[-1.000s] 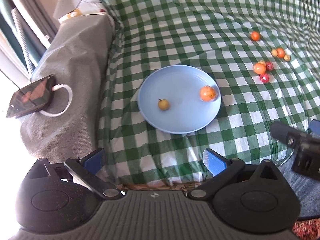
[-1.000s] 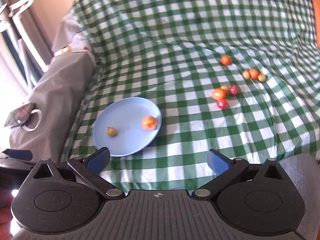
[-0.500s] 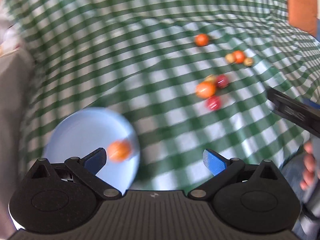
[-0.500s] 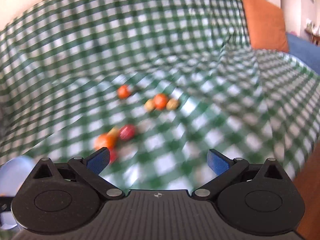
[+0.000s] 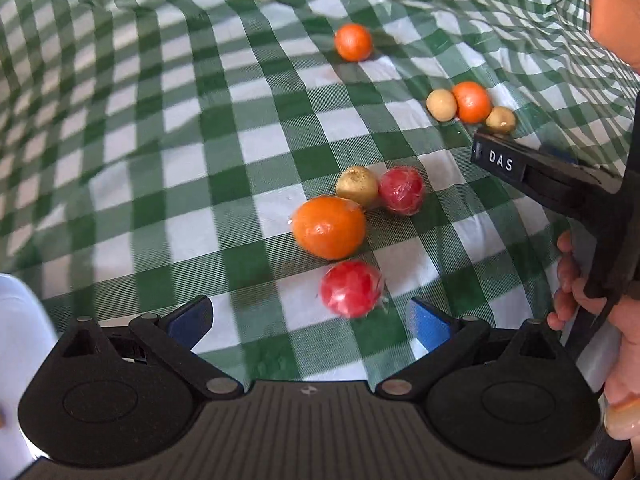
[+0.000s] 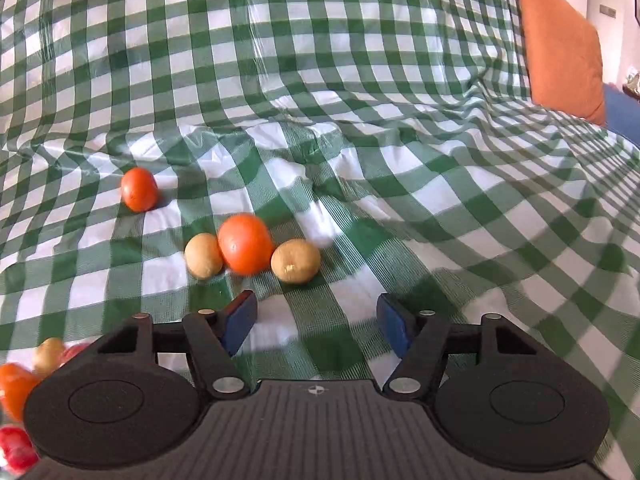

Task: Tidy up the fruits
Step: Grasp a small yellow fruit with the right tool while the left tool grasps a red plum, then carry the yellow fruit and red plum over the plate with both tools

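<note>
Seven fruits on green-white check cloth (image 6: 360, 80), orange cushion (image 6: 560, 44) far rt

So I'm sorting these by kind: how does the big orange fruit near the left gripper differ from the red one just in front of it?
The big orange fruit is orange and larger; the red fruit is red and smaller. The orange one touches a tan fruit; the red one lies apart. The red one sits nearer the open left gripper. Both are round, look film-wrapped, and rest on the checked cloth.
</note>
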`<state>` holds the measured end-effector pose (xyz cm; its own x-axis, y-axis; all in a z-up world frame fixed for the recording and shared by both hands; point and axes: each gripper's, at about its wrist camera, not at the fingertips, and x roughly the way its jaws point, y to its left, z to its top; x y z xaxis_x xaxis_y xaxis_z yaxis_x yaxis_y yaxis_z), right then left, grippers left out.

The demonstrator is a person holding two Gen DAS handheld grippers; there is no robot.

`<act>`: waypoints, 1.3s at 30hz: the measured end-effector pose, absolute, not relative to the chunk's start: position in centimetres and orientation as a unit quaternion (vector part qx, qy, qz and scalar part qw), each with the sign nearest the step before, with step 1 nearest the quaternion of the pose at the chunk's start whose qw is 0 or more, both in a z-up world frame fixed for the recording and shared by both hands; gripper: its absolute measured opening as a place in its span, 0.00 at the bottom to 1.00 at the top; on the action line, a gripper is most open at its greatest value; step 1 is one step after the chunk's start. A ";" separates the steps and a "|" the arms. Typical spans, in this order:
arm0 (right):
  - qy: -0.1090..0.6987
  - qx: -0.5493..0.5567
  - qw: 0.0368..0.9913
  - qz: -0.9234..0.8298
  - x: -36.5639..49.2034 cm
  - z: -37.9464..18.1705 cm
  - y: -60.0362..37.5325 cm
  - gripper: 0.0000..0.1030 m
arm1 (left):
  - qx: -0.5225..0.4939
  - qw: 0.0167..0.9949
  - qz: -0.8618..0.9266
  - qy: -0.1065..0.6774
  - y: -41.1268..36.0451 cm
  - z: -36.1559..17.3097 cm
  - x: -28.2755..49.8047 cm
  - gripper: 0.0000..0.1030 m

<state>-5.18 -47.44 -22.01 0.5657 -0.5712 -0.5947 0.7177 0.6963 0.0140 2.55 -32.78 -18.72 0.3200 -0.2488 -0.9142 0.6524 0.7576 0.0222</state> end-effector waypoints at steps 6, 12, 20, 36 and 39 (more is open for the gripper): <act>0.284 0.105 0.882 -0.361 -3.6 -22.4 -47.8 0.72 | 0.204 0.792 -0.286 0.500 -33.7 -18.7 2.6 0.98; 0.271 0.109 0.877 -0.381 -4.4 -22.0 -48.2 0.26 | 0.191 0.788 -0.330 0.484 -32.4 -16.5 1.2 0.33; 0.253 0.106 0.861 -0.427 -6.7 -20.6 -47.3 0.26 | 0.228 0.801 -0.316 0.454 -30.3 -12.4 0.1 0.33; 0.240 0.132 0.938 -0.211 -17.5 -6.9 -26.8 0.26 | 0.207 0.846 -0.230 0.433 -9.7 -0.4 -5.3 0.33; 0.253 0.131 0.948 -0.144 -18.1 -5.2 -21.9 0.26 | 0.192 0.854 -0.206 0.438 -5.3 0.3 -6.5 0.33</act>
<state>-18.10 -21.87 -5.21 0.8305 -0.2069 -0.5172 0.3392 0.9243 0.1750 -6.54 -5.31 0.33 0.5322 -0.1828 -0.8267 0.5195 0.8415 0.1483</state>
